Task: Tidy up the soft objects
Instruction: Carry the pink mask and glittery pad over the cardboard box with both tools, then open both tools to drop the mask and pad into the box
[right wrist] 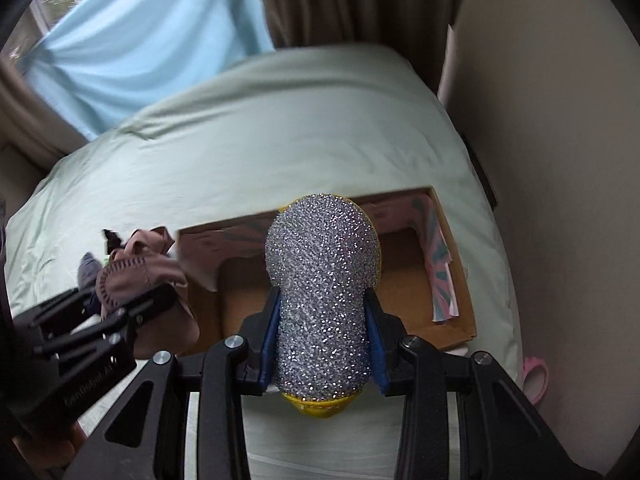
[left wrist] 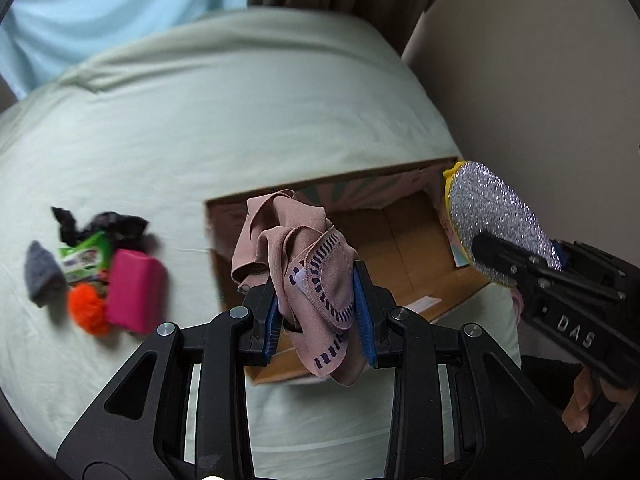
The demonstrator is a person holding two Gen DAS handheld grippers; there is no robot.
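My left gripper [left wrist: 320,304] is shut on a bunched dusty-pink sock [left wrist: 304,264] with dark grip marks, held above the near left part of an open cardboard box [left wrist: 404,240]. My right gripper [right wrist: 322,332] is shut on a silver glitter sponge [right wrist: 322,280] with a yellow underside, hanging over the same box [right wrist: 460,280]. In the left wrist view the sponge [left wrist: 496,216] and the right gripper [left wrist: 516,264] sit over the box's right wall. In the right wrist view the sock [right wrist: 136,272] and the left gripper [right wrist: 120,312] hang at the box's left edge.
The box lies on a pale green bedspread [left wrist: 240,120]. A small heap at the left holds a magenta block [left wrist: 134,290], an orange pompom [left wrist: 86,308], a grey sock [left wrist: 40,272], a green packet [left wrist: 86,256] and black fabric [left wrist: 100,224]. A beige wall [left wrist: 540,80] runs along the right, curtains behind.
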